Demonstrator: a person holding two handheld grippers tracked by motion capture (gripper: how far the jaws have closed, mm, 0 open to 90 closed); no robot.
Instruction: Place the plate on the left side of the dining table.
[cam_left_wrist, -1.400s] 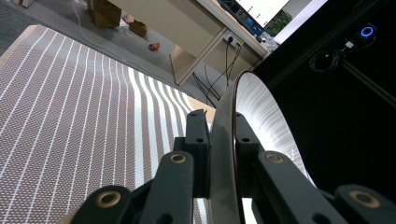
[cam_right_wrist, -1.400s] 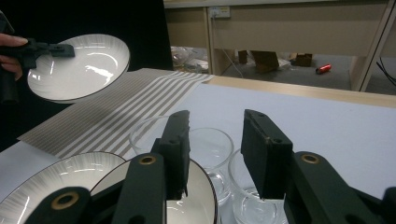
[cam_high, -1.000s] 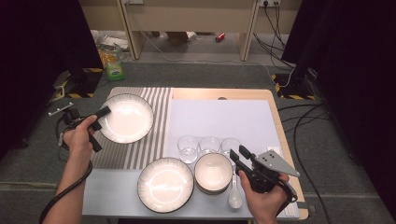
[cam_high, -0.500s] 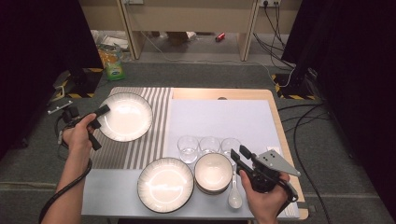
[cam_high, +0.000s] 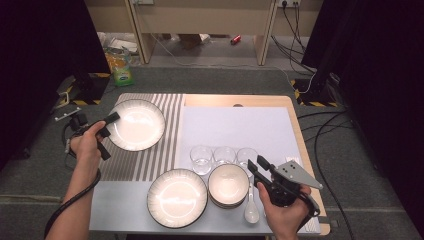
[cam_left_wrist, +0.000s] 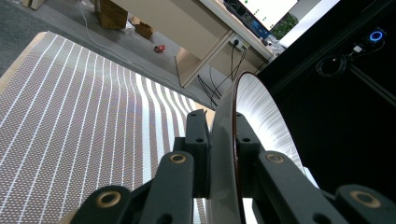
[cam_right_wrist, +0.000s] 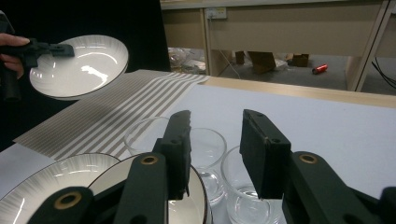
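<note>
The left tool (cam_high: 109, 126) is clenched on the left rim of a white plate (cam_high: 137, 125) with a dark edge, holding it clear of the striped mat (cam_high: 150, 160) at the far left of the bench (cam_high: 240, 100); the right gripper view shows the plate (cam_right_wrist: 81, 63) raised and tilted above the mat, with the person's left hand (cam_high: 87, 145) behind the tool. In the left gripper view the two black jaws press on either face of the plate's rim (cam_left_wrist: 224, 154), which stands edge-on between them, the ribbed inner face of the plate turned to the right and the striped mat (cam_left_wrist: 70, 116) lying below to the left. The right tool (cam_high: 256, 170) is released, its jaws standing apart with nothing between them, and it hangs at the near right of the bench, just beside the stacked bowls (cam_high: 228, 185) and near three clear glasses (cam_high: 224, 156) set in a row on the pale blue-grey mat (cam_high: 235, 127). The right hand (cam_high: 282, 210) grips the tool's body from the near edge. A second dark-rimmed plate (cam_high: 176, 197) rests flat at the near middle of the bench, touching or just beside the bowls on their left. A white spoon (cam_high: 250, 207) lies just right of the bowls, its bowl end toward the near edge, close under the right tool. In the right gripper view the open jaws frame the glasses (cam_right_wrist: 208, 147) and the rim of the top bowl (cam_right_wrist: 187, 200).
</note>
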